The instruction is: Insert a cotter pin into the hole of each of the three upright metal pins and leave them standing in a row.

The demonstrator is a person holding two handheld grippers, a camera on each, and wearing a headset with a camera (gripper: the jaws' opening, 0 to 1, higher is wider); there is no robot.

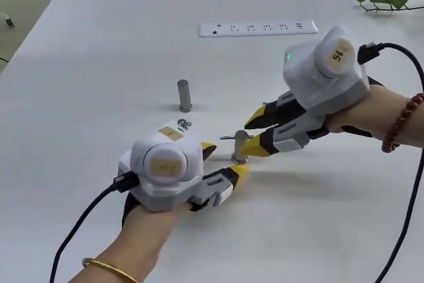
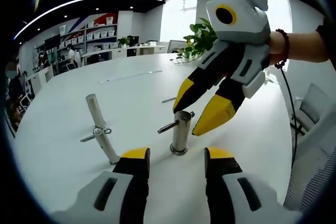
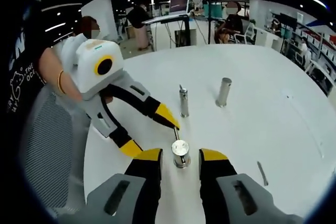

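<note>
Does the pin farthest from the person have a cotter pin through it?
No, the farthest pin stands bare, with nothing sticking out of its sides.

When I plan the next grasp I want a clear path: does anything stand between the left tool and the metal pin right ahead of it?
Nothing visible does. The metal pin stands just ahead of the open left tool, bare table between them. The right tool sits at the pin's top on the far side, not in that gap.
</note>
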